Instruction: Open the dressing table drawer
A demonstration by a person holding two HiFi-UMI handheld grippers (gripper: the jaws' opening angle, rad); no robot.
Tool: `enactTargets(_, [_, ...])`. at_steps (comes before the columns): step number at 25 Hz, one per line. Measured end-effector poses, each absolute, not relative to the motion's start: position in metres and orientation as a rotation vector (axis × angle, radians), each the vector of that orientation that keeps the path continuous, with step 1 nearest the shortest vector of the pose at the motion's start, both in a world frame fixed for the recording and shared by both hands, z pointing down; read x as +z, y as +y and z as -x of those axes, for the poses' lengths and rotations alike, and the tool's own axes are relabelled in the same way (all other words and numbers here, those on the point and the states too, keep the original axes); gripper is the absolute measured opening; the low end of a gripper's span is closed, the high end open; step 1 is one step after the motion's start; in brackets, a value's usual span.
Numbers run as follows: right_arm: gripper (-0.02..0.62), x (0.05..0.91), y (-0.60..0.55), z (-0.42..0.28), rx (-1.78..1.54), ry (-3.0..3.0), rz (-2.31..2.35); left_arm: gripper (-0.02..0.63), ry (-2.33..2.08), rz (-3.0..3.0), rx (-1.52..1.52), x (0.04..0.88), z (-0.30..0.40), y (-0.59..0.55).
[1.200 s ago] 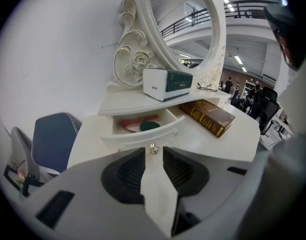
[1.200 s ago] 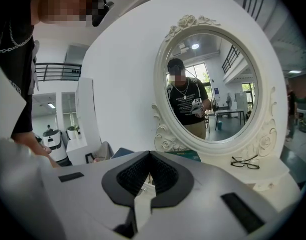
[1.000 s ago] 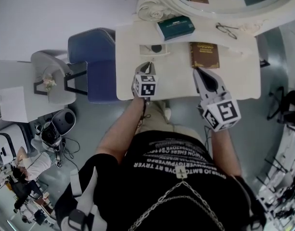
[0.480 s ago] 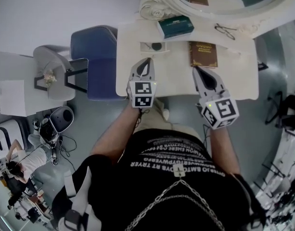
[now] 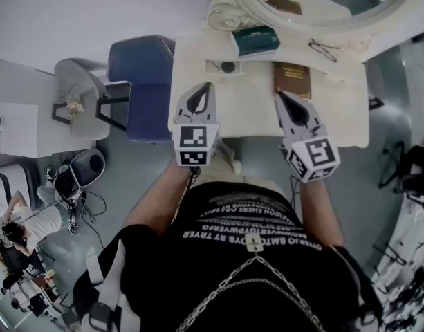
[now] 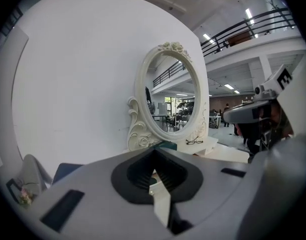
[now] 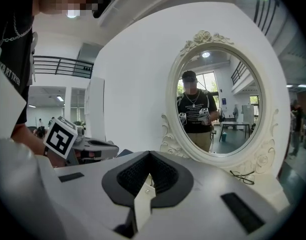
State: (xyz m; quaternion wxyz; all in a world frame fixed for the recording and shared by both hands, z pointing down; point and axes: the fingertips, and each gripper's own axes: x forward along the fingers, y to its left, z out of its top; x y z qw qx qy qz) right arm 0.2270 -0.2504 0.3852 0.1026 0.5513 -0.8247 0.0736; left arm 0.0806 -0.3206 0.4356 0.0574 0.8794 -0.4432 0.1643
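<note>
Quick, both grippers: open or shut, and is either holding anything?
Left gripper: shut, jaws together, nothing between them.
Right gripper: shut, jaws together, holding nothing.

Dressing table point(image 5: 336, 126) cream-white; mirror frame point(image 5: 229, 9) same cream, carved with roses and scrolls. Along the top's back edge a teal box point(image 5: 255, 41) and black-rimmed glasses point(image 5: 324, 45); mid-top a dark brown book point(image 5: 292, 79) with gold ornament; off the left edge a blue chair point(image 5: 144, 81) on grey floor point(image 5: 122, 164). Left gripper point(image 5: 209, 86) and right gripper point(image 5: 279, 95): light grey shells, black pads, white cubes with black square markers.
</note>
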Motion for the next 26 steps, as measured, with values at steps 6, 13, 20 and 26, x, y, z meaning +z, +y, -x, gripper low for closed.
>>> enactTargets(6, [0.002,0.376,-0.243,-0.224,0.176,-2.453,-1.63,0.004,-1.401,-2.732,0.466,0.395,-0.075,-0.306])
enactTargets(13, [0.002,0.371,-0.232,-0.226,0.171,-2.49,-1.666,0.004,-1.402,-2.746,0.53,0.391,-0.074,-0.293])
enactTargets(20, [0.002,0.378,-0.227,-0.22,0.23,-2.496,-1.684,0.003,-1.36,-2.762,0.572,0.388,-0.077,-0.29])
enactTargets(26, [0.002,0.382,-0.242,-0.219,0.252,-2.48,-1.702,0.004,-1.321,-2.754,0.606,0.4,-0.081,-0.309])
